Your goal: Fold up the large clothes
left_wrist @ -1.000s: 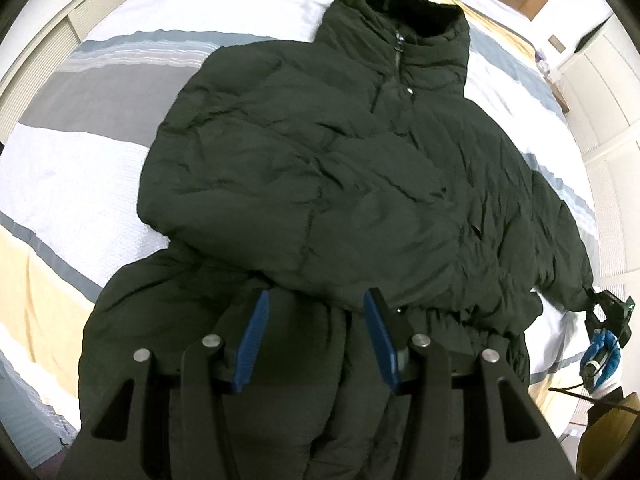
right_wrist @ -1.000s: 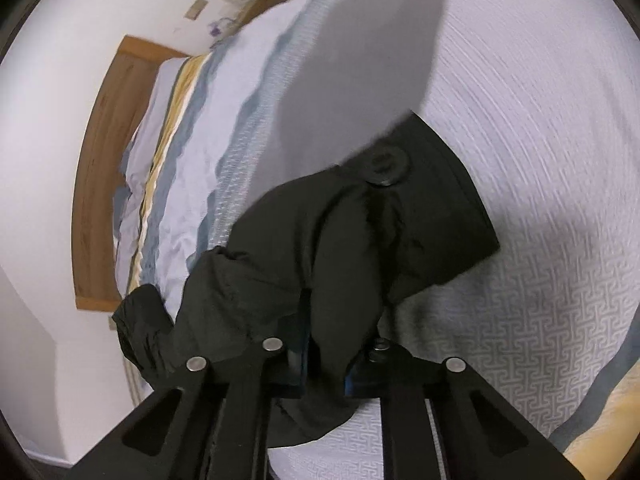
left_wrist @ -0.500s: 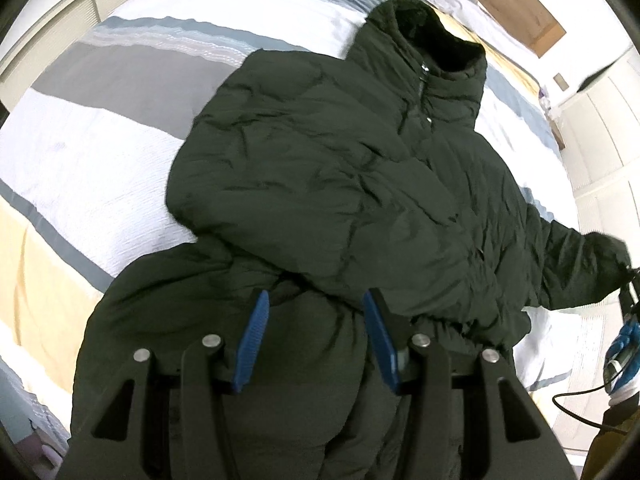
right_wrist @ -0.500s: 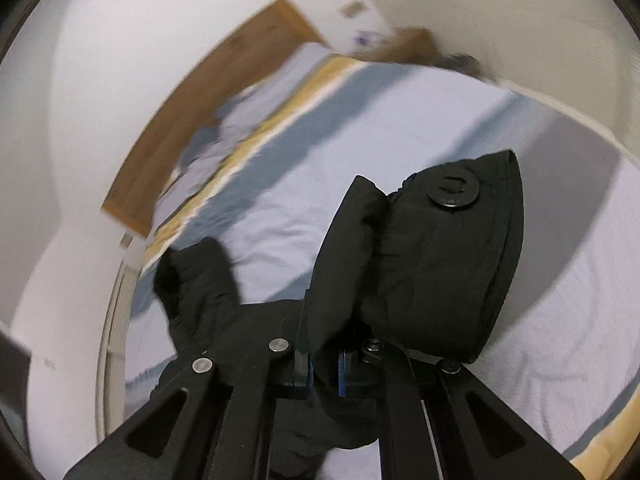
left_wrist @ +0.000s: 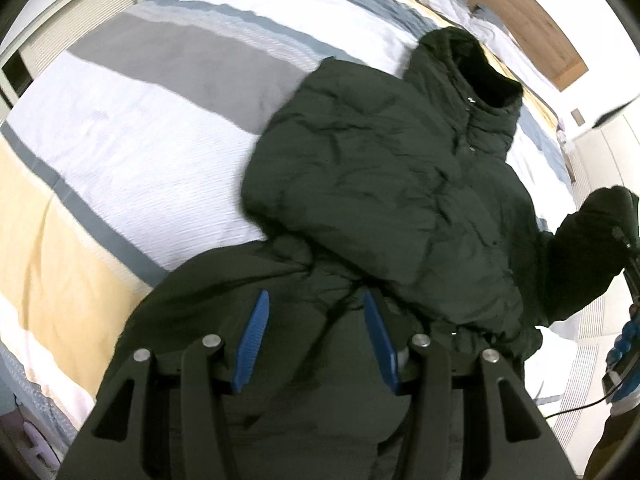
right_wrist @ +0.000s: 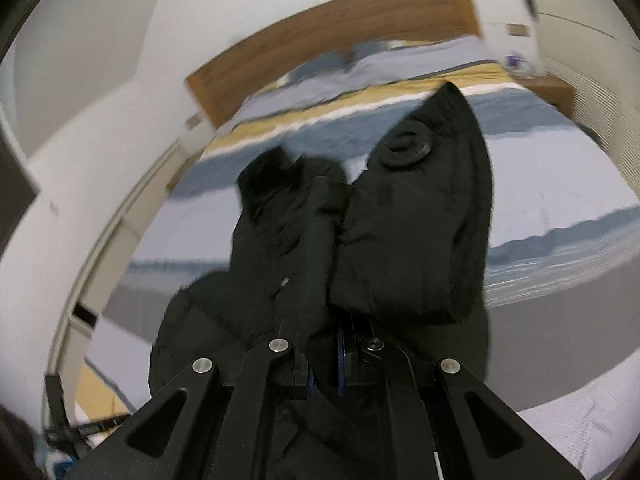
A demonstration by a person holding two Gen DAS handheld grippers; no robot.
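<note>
Left wrist view: the dark puffer jacket [left_wrist: 380,200] lies on the striped bed [left_wrist: 140,128], its hem hidden under the left gripper [left_wrist: 316,332], whose 2 blue pads stand apart over the fabric, gripping nothing. The jacket sits further right than 1 second ago.

Right wrist view: blurred. The right gripper [right_wrist: 340,352] is clamped on the sleeve cuff [right_wrist: 416,240], now lifted above the bed.
</note>
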